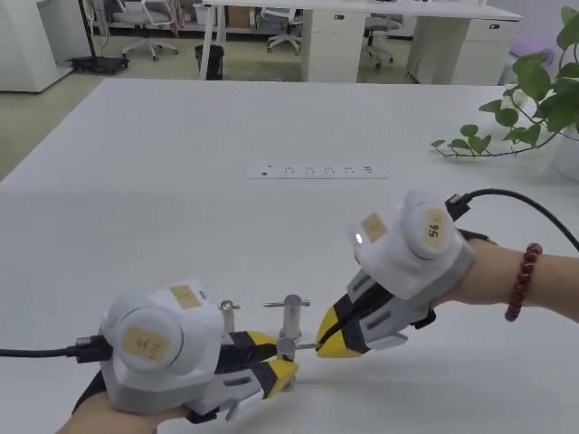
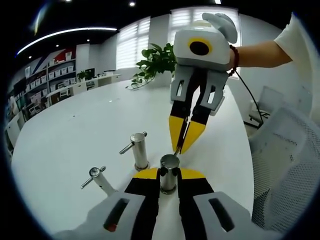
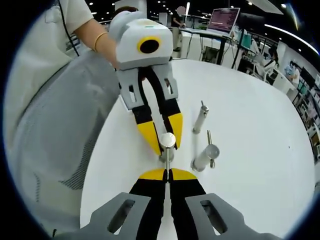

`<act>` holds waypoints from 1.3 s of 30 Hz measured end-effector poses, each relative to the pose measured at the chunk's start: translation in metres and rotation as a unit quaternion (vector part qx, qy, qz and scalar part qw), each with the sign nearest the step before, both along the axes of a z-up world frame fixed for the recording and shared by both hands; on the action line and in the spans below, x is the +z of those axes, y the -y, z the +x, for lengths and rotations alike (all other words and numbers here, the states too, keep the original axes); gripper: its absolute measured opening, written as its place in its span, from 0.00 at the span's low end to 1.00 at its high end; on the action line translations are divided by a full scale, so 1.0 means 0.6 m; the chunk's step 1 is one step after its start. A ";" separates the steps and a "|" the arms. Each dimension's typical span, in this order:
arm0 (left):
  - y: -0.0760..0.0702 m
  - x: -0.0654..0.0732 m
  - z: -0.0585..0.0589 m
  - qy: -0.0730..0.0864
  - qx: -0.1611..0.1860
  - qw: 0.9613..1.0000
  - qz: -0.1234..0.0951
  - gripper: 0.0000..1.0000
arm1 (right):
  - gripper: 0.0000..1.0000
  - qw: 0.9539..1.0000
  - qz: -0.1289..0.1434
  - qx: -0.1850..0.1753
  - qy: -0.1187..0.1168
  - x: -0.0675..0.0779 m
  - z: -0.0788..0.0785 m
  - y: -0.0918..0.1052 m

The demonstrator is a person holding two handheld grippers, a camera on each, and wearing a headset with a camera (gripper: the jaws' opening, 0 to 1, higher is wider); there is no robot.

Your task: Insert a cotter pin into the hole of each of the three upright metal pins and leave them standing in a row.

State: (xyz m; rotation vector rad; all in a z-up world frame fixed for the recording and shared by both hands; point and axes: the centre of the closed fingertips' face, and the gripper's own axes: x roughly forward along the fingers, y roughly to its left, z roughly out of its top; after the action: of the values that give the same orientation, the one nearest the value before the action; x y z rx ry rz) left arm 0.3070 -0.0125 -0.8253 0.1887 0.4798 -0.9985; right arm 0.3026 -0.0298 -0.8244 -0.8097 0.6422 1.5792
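Three upright metal pins stand close together on the white table [image 1: 181, 181]. The far two [image 1: 292, 318] [image 1: 229, 313] each carry a cotter pin through the top. My left gripper [image 1: 276, 355] is shut on the nearest metal pin [image 2: 169, 172], its yellow-tipped jaws on either side of the shaft. My right gripper [image 1: 327, 342] is shut on a thin cotter pin [image 3: 168, 160] whose tip is at the head of that held pin [image 3: 167, 141]. In the left gripper view the right gripper [image 2: 182, 144] comes down from above. In the right gripper view the left gripper [image 3: 166, 137] faces me.
A white power strip [image 1: 317, 170] lies mid-table. A leafy plant [image 1: 534, 108] stands at the right edge. Desks and office chairs [image 1: 280, 23] stand beyond the table's far edge. A cable [image 1: 516, 203] trails from the right gripper.
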 end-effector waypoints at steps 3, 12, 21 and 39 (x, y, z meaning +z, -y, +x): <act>0.000 0.000 0.000 0.002 -0.002 1.000 0.000 0.11 | 0.03 1.000 -0.003 0.006 0.005 0.000 0.001 -0.002; 0.002 -0.001 0.001 -0.003 0.002 1.000 -0.012 0.11 | 0.03 1.000 -0.004 0.007 0.004 0.001 0.000 -0.010; 0.003 -0.002 0.001 -0.006 0.002 1.000 -0.017 0.12 | 0.04 1.000 -0.003 0.007 0.001 0.002 -0.003 -0.025; 0.004 -0.007 0.000 -0.010 0.005 1.000 -0.022 0.13 | 0.12 1.000 0.003 -0.022 -0.007 0.006 0.000 -0.009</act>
State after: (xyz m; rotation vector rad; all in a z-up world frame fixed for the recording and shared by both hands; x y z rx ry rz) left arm 0.3071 -0.0146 -0.8298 0.1363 0.4757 -1.0009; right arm 0.3028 -0.0246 -0.8211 -0.7768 0.6611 1.5471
